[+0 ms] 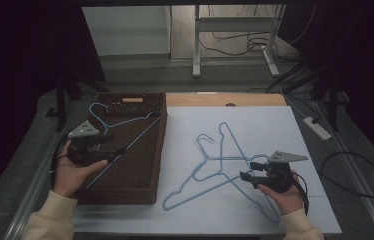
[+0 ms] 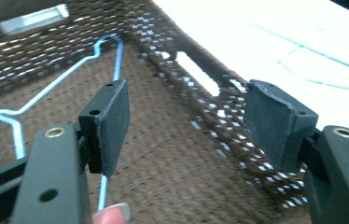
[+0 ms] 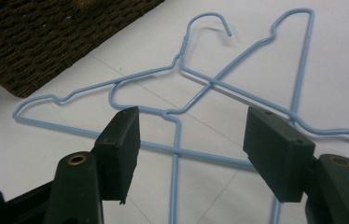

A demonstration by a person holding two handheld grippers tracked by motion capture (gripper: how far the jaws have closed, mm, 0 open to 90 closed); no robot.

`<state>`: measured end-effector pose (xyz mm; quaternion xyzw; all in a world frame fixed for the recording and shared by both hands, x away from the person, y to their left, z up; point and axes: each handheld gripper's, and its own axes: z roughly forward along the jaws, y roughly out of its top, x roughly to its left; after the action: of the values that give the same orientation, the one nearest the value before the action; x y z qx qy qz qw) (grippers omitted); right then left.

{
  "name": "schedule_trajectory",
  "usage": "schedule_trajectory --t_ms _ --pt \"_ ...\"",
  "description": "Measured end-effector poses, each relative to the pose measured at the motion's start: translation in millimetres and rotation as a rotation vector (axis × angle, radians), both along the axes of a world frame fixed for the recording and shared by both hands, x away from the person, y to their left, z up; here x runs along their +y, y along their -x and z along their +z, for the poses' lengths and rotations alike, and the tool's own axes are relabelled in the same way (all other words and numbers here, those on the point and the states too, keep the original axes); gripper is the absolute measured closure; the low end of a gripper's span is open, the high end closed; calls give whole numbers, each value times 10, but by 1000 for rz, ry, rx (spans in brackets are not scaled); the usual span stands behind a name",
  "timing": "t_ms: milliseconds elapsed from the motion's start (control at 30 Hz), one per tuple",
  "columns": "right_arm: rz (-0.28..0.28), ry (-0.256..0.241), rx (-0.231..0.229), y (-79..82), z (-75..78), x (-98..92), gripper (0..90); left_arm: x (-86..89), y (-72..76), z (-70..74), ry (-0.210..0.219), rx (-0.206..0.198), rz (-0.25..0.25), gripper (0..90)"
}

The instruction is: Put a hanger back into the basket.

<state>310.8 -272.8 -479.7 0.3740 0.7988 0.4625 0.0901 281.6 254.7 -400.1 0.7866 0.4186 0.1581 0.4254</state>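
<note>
Your left gripper is spread wide over the wicker basket, a blue wire hanger just beside its left jaw. Your right gripper is spread too, two crossed blue hangers on the white table just ahead.

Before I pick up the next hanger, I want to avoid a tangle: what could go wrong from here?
The two blue hangers on the white mat lie crossed, so lifting one with the open right gripper may drag the other along. Its jaws straddle a spot where several wires meet, so they could pinch both hangers at once. In the brown basket, the hanger leans across the rim beside the open left gripper; a nudge there might tip it out.
</note>
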Motion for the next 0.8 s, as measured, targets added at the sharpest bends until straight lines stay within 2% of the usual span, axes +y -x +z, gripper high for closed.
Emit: schedule_trajectory --t_ms 233,467,700,800 --pt "-4 24 -14 7 12 -17 372 -183 114 -16 47 -29 -72 313" --pt "-3 30 -26 26 19 -16 369 -351 168 -71 74 -35 -123 309" --pt "-10 26 -29 19 34 -41 368 -411 213 -99 69 -51 -148 306" --pt "-17 22 -36 14 44 -63 368 -428 243 -140 73 -41 -154 304"
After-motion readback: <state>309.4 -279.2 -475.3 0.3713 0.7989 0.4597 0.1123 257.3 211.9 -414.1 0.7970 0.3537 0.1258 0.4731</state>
